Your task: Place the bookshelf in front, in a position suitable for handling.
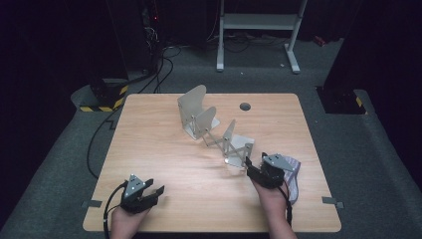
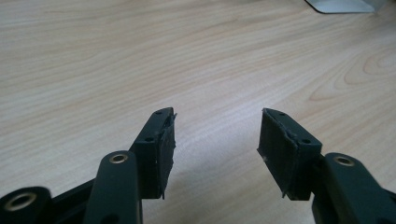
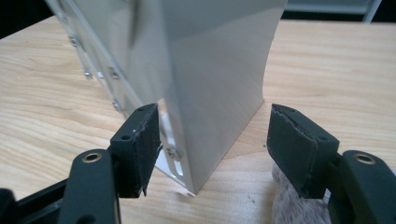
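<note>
Right gripper [image 1: 255, 163]: jaws apart, straddling the near end plate of the expanding file rack [image 1: 215, 130], pads not pressing on it; in the right gripper view [image 3: 212, 140] the plate's lower corner stands between them, with a gap on the right side. Left gripper [image 1: 152, 190]: jaws parted over bare wood, nothing between them [image 2: 215, 149].

Rack: pale grey metal, upright dividers with rounded tops joined by a scissor linkage. Long axis runs diagonally, from the far middle of the table [image 1: 149, 144] toward its near right. Near end stands just ahead of the right gripper.

Room: broad clear wood left of the rack and in front of the left gripper; less on the right, where a striped cloth [image 1: 293, 174] lies close to the table's right edge, beside the right hand.
</note>
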The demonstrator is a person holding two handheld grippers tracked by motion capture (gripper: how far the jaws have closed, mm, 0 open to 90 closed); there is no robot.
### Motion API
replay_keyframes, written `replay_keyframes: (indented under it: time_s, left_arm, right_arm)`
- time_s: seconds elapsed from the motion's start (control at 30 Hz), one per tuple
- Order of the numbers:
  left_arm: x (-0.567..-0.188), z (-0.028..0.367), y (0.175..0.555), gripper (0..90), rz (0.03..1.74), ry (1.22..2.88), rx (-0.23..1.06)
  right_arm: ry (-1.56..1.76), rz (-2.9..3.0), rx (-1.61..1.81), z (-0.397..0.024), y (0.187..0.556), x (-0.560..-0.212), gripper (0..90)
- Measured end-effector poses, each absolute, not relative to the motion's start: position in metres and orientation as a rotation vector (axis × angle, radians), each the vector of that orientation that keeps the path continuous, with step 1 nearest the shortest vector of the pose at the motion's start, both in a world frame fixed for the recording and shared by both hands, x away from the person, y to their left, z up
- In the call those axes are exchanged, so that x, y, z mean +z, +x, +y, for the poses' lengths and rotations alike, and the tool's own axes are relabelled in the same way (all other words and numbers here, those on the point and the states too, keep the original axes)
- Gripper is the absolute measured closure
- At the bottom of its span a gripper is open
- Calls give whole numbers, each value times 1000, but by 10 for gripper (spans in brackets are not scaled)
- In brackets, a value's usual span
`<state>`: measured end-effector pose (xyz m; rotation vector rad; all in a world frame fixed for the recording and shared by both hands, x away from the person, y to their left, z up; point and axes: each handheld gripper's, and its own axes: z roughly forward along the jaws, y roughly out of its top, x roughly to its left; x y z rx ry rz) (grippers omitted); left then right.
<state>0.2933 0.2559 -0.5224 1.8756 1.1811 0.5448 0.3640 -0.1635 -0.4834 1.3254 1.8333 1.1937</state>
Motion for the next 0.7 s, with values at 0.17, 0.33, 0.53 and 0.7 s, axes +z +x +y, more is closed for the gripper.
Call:
replay_keyframes:
  time_s: [0.17,0.33,0.53,0.7]
  left_arm:
    - [-520,258,303,455,1197,1853,557]
    - [-519,251,312,464,1170,1856,578]
    - [-518,252,312,482,1149,1846,567]
    - [-518,260,310,455,1178,1839,571]
  right_arm:
    - [1271,1863,1235,-161,341,-481,396]
    - [1201,1913,1266,-148,320,-478,454]
    - [1105,1965,1345,-117,311,-469,434]
    - [1047,2006,1371,-92,321,-461,433]
